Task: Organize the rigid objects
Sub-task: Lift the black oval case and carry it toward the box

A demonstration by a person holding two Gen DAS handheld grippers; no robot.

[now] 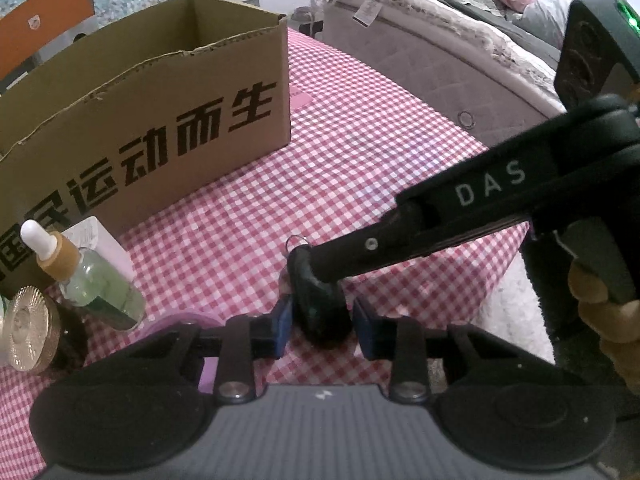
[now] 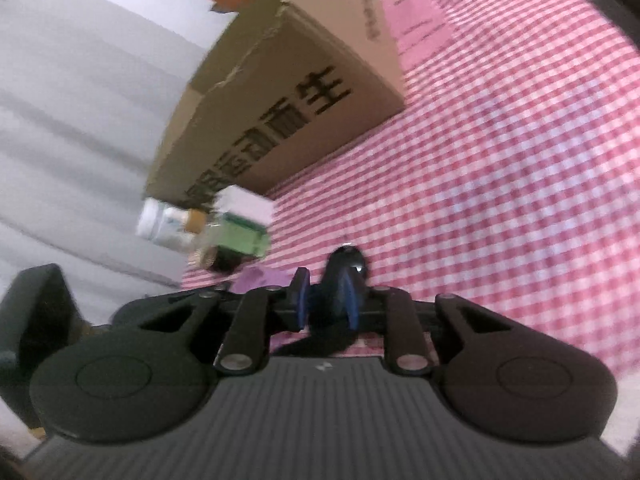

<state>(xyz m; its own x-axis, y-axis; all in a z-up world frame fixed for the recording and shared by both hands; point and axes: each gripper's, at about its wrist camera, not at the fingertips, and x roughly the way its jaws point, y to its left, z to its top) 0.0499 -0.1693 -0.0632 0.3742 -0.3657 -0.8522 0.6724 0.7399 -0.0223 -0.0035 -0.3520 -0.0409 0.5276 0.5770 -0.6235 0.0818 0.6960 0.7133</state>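
Between the blue pads of the left tool [image 1: 322, 326] in the left wrist view, a small dark rounded fob with a metal ring [image 1: 320, 300] is standing on the red-checked table [image 1: 360, 152]; the jaws are narrow around it, contact unclear. The right tool [image 1: 308, 266] is pinching its top. An open brown cardboard box with black lettering [image 1: 160, 120] is sitting behind, contents hidden.

Across the right wrist view, blurred, the right tool [image 2: 326, 300] is clamping the fob [image 2: 344, 268] near the box [image 2: 288, 92].
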